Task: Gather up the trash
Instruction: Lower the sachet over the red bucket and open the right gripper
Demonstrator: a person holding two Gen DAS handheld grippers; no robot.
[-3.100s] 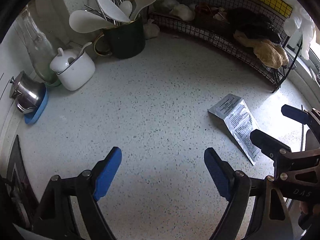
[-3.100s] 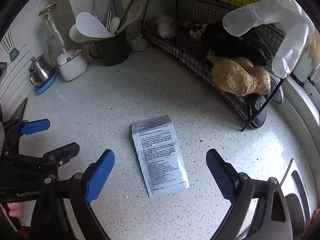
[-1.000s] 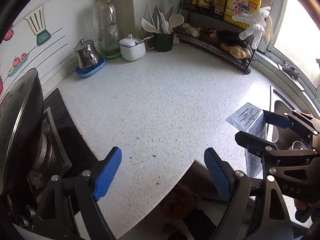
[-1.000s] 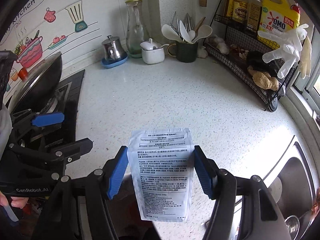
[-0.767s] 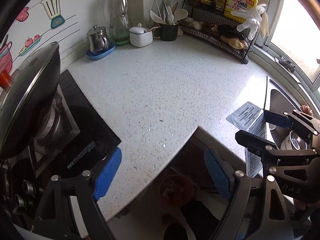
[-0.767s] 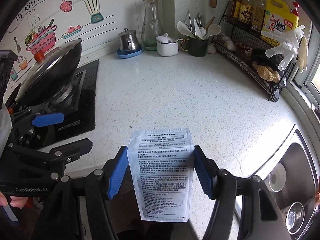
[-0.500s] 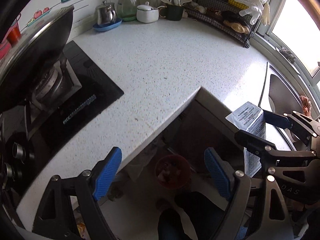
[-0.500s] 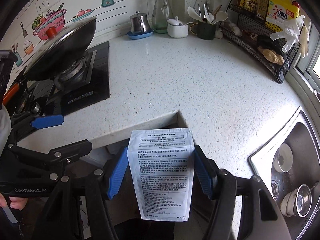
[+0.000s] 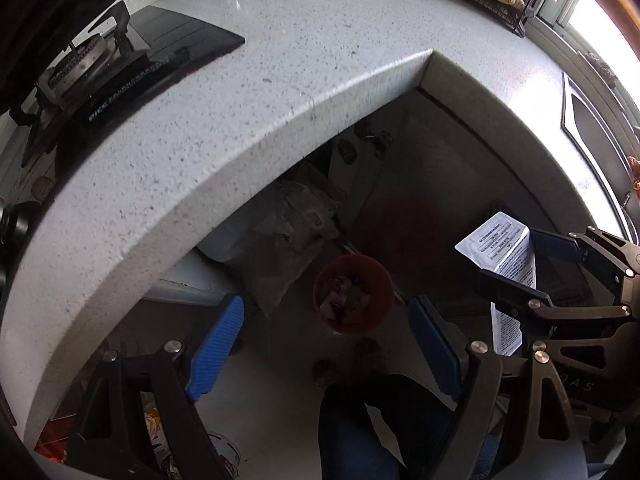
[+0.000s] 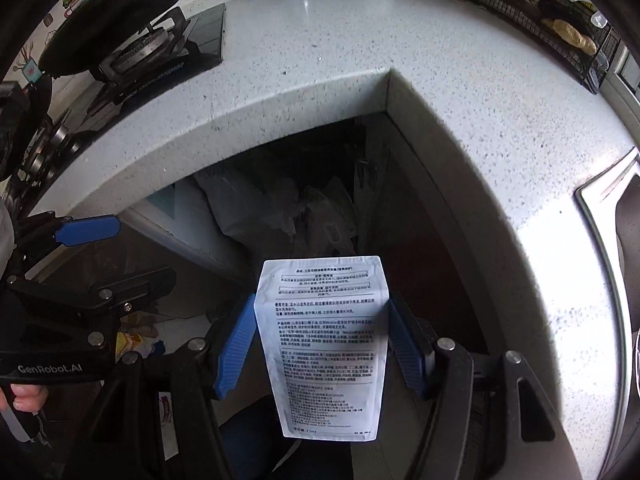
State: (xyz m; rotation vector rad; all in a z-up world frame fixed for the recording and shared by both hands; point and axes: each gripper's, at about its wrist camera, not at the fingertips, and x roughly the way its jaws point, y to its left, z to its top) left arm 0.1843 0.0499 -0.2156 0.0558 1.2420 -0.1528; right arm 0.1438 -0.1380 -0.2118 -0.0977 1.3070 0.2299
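My right gripper (image 10: 322,340) is shut on a flat white sachet (image 10: 326,340) with black print, held by its side edges off the counter, over the floor space inside the counter's corner. The sachet and right gripper also show at the right of the left wrist view (image 9: 508,256). My left gripper (image 9: 326,344) is open and empty, above the floor. A round red bin (image 9: 354,294) with trash in it stands on the floor, showing between my left fingers. The bin is hidden in the right wrist view.
The speckled white counter (image 9: 248,92) wraps around the corner, with a gas stove (image 9: 116,68) at the left and a sink (image 10: 624,240) at the right. Grey plastic bags (image 9: 296,224) lie under the counter. A person's leg (image 9: 360,432) is below.
Both grippers have pulled back from the counter and tilted down towards the floor. The right gripper still holds the sachet. The red bin has grown larger in the left view.
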